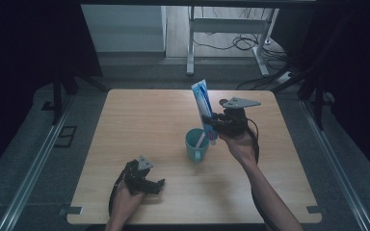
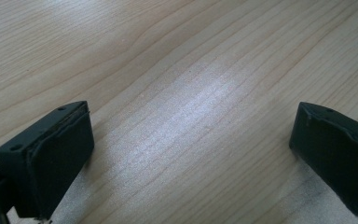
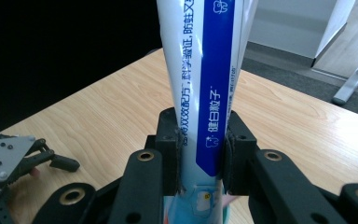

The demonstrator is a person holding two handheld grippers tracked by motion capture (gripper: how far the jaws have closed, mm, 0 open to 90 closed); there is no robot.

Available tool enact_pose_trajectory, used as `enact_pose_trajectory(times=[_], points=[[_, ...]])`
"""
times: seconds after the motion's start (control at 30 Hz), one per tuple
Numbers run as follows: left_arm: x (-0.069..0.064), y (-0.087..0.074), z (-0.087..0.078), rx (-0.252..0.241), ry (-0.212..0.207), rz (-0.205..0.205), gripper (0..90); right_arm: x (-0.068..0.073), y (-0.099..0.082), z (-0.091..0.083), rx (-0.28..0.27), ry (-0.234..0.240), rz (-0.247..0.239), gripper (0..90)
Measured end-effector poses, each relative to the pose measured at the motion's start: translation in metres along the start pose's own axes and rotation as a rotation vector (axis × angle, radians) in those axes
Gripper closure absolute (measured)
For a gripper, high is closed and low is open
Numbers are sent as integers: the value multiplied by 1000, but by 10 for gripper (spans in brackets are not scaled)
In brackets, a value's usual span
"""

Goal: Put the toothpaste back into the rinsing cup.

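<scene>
Where the pale wooden table (image 1: 139,115) spreads its fine straight grain under a soft sheen, the largest thing on it is a teal mug (image 1: 195,144), round and handled, standing near the middle. Its mouth takes the lower end of a toothpaste tube (image 1: 203,108); how deep the tube reaches inside is hidden by the rim. In the high view something pale also shows within the mug, too small to make out. The tube stands nearly upright, flat and glossy, white and light blue with a dark blue band of printed characters, and its top is cut off in the right gripper view. The right gripper (image 3: 200,156) has it clamped, black padded jaws pressed against both sides of the tube's lower part. The left gripper (image 2: 191,158) rests low on the table near the front edge, well apart from the mug, its blocky matte jaws spread wide with only bare wood between them.
</scene>
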State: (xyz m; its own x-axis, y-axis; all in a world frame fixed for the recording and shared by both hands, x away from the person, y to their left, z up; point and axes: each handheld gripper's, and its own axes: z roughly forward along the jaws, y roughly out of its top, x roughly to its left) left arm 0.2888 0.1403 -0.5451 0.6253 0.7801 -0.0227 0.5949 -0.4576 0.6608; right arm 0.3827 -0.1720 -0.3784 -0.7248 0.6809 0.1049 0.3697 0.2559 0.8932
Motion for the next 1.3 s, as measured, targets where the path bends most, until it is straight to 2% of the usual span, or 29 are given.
enact_pose_trajectory(times=[0.43,0.9,1.3], points=[[0,0,0,0,0,0,0,8,1,21,-8,0,-7,722],[0,0,0,3,0,2,0,12,-14,42,-4,6,-6,721],[0,0,0,3,0,2,0,12,-27,51,7,-2,-10,720]])
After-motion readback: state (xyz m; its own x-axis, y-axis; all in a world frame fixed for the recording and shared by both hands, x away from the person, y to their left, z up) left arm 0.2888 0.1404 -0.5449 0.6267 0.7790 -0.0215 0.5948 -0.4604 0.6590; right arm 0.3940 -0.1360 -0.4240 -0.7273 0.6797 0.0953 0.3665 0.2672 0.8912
